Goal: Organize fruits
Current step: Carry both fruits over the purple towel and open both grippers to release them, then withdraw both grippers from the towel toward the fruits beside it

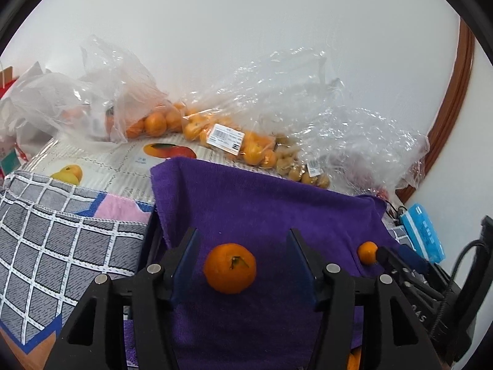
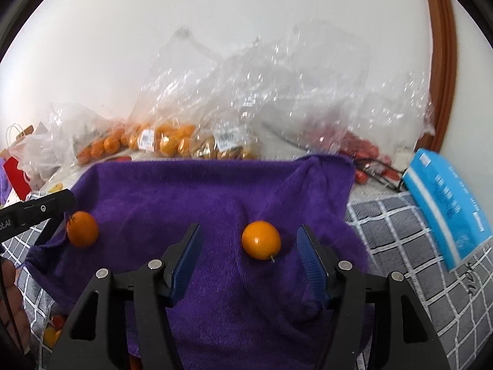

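Both tools released: left tool (image 1: 242,257) straddles 1 orange (image 1: 230,268) at lower centre, right tool (image 2: 248,254) another orange (image 2: 261,240), both on the purple towel (image 1: 265,197). Placement apparently done; next, fetch more from the bags (image 1: 234,141), upper frame.

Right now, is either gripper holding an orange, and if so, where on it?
Neither. The left gripper stands open around one orange on the purple towel; the right gripper is open around the other orange.
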`<state>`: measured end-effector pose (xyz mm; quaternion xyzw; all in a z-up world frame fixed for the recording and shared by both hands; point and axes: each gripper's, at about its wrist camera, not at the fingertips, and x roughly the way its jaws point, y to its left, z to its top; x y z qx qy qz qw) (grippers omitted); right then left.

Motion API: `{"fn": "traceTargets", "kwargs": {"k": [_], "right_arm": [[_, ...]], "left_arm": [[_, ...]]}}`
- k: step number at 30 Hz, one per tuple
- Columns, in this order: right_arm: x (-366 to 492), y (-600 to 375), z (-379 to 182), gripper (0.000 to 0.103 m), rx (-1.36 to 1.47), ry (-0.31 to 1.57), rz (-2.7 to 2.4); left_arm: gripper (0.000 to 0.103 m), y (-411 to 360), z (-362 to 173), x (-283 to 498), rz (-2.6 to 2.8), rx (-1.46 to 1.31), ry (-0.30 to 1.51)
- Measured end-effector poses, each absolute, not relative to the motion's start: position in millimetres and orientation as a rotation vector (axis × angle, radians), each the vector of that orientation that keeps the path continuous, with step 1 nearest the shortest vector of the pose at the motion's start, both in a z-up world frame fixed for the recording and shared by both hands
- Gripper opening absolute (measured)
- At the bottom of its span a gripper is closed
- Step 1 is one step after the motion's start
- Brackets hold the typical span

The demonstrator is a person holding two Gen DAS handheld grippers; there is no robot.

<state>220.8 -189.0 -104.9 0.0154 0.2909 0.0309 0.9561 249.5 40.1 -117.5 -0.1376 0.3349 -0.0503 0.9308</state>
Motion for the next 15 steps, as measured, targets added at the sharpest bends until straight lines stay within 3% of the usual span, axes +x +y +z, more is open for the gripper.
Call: {"fn": "traceTargets", "kwargs": {"k": [15], "right_arm": [[201.1,-217.8,-75.2,0.063,0.142,0.546,0.057]], "left_arm": [[0.054,50.6,-102.1,236.0,-0.031,-0.285,0.586]]}}
